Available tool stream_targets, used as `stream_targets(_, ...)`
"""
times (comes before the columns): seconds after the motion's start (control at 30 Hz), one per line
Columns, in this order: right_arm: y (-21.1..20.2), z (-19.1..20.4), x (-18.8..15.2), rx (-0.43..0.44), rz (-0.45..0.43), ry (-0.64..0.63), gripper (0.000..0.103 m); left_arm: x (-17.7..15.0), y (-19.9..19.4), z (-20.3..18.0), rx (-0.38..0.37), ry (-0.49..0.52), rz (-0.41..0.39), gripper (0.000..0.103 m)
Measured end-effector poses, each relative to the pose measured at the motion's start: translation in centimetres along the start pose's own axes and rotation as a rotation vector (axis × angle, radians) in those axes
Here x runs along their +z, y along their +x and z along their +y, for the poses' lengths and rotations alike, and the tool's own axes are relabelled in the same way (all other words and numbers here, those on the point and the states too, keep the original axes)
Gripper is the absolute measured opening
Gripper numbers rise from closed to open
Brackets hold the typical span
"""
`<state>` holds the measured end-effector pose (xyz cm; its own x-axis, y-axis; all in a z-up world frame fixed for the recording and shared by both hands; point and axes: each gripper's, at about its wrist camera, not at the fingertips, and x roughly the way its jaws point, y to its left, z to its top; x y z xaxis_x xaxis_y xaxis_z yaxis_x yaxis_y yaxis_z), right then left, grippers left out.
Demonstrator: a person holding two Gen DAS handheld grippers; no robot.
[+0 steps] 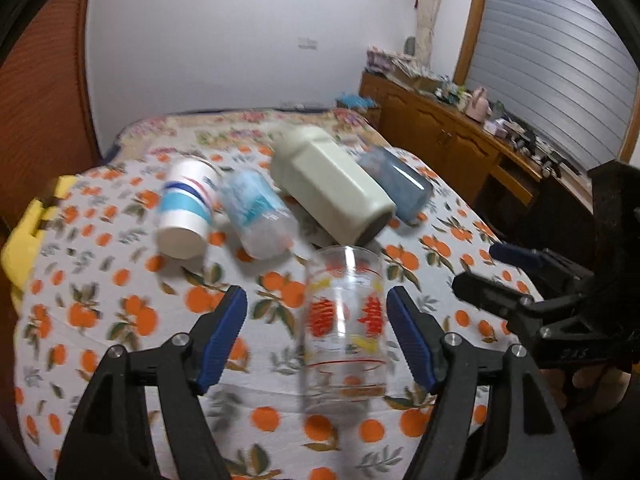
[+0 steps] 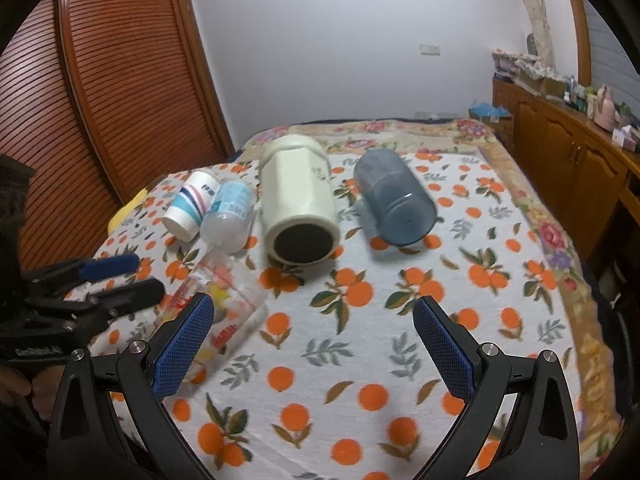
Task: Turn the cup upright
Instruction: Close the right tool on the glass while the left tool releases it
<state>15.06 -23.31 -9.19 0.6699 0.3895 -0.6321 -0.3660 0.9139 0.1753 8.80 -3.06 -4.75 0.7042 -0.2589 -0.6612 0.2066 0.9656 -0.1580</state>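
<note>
A clear glass cup (image 1: 344, 328) with red and yellow print lies on its side on the orange-print cloth (image 1: 120, 280), between the open fingers of my left gripper (image 1: 316, 340). The jaws stand apart from the glass on both sides. In the right wrist view the same cup (image 2: 224, 312) lies at the left, partly behind my left fingertip (image 2: 188, 340). My right gripper (image 2: 314, 344) is open and empty above bare cloth (image 2: 360, 360). The left gripper (image 2: 120, 280) shows at the left edge there.
Several other cups lie on their sides behind: a white striped paper cup (image 1: 186, 208), a clear blue-labelled bottle (image 1: 258, 216), a cream mug (image 1: 332, 192) and a blue-grey tumbler (image 1: 396, 184). A wooden cabinet (image 1: 448, 136) stands right, a slatted door (image 2: 100, 100) left.
</note>
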Motion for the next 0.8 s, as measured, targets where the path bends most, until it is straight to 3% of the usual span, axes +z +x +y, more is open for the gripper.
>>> stream_targets(0.17,1.2,1.6,0.0,0.037,0.031,0.003,0.1,-0.5,-1.7,1.1,0.075,0.002,-0.08,0.074)
stream_targets(0.37,2.7,3.9,0.2,0.06,0.069,-0.008,0.099,-1.3,-2.9,2.7,0.113,-0.021,-0.139,0.074)
stream_targets(0.8,6.3,6.1,0.6,0.07,0.177,0.01,0.097,-3.1,-2.9,4.7,0.128,-0.077,-0.128,0.074)
